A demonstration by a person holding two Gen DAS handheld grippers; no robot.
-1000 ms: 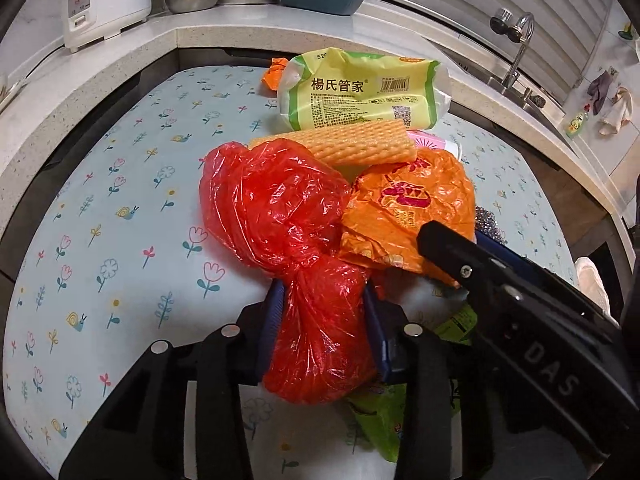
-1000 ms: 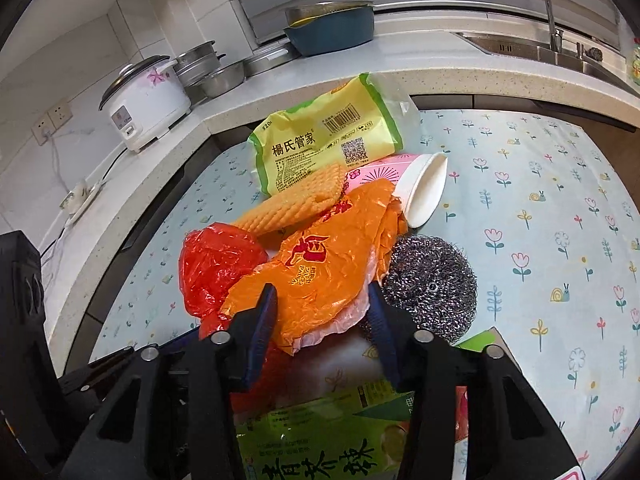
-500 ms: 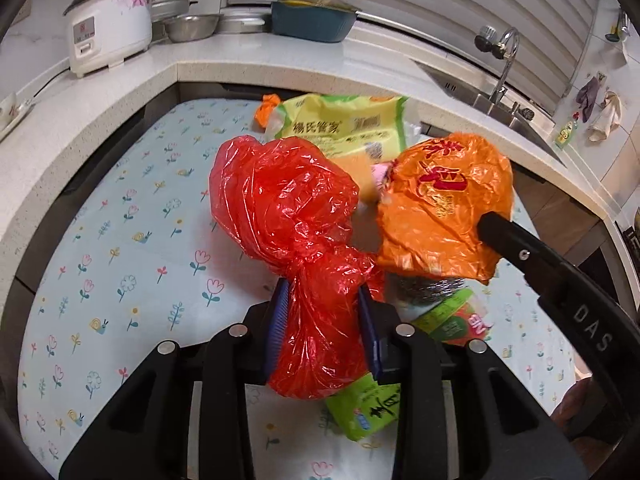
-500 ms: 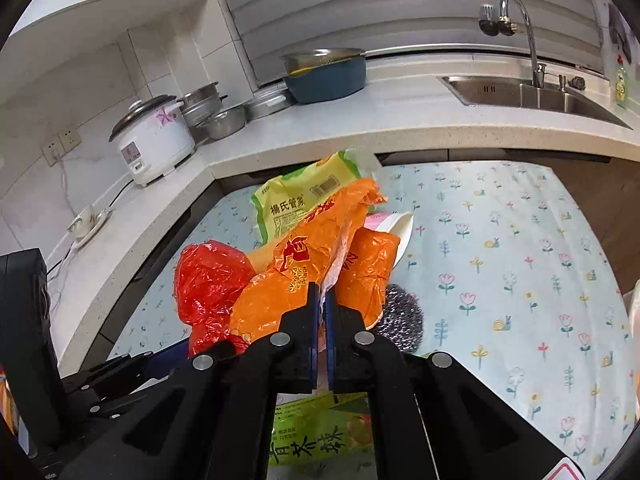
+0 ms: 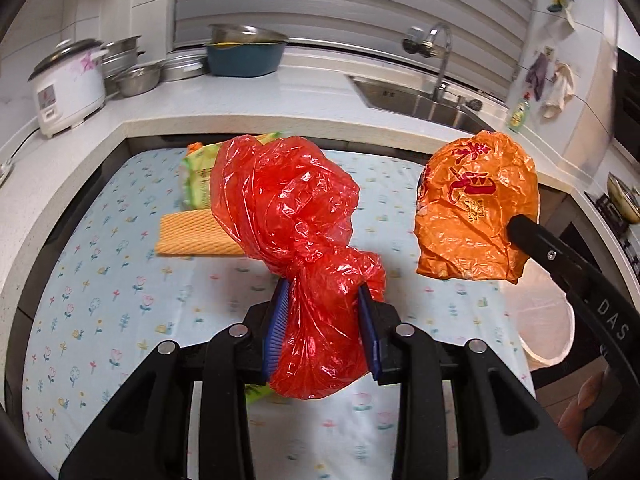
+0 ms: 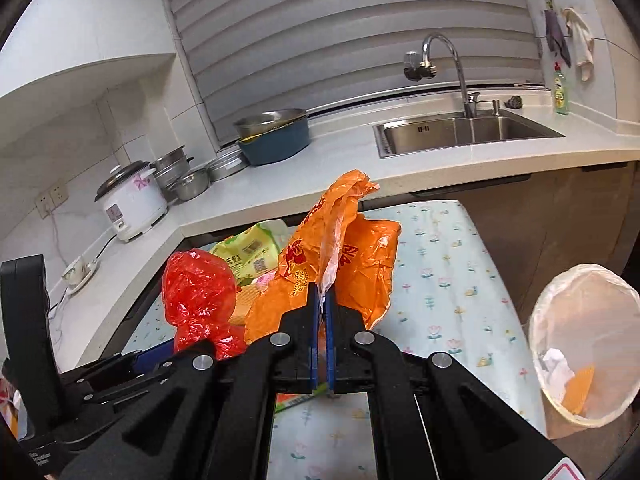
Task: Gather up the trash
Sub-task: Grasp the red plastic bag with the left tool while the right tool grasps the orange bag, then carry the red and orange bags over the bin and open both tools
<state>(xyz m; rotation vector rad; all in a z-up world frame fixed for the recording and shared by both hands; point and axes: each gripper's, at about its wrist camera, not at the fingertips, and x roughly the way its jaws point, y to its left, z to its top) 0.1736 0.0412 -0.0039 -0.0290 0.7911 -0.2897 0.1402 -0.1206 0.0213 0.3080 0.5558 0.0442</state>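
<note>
Above the flowered table [image 5: 100, 280], the left gripper [image 5: 324, 332] clamps a crumpled red bag [image 5: 296, 220]; the right gripper [image 6: 322, 320] pinches an orange bag [image 6: 344, 256], both lifted clear, near the table's right edge and the lined bin [image 6: 584, 340].

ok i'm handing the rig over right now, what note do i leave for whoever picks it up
Left claw: shut on the red bag, held above the table.
Right claw: shut on the orange bag, also clear of the table.
Bin: lined, at the table's right edge, with some scraps inside.
Done: both bags grasped.
Left: drop both in the bin, then collect the green packet and the orange waffle-textured piece.
</note>
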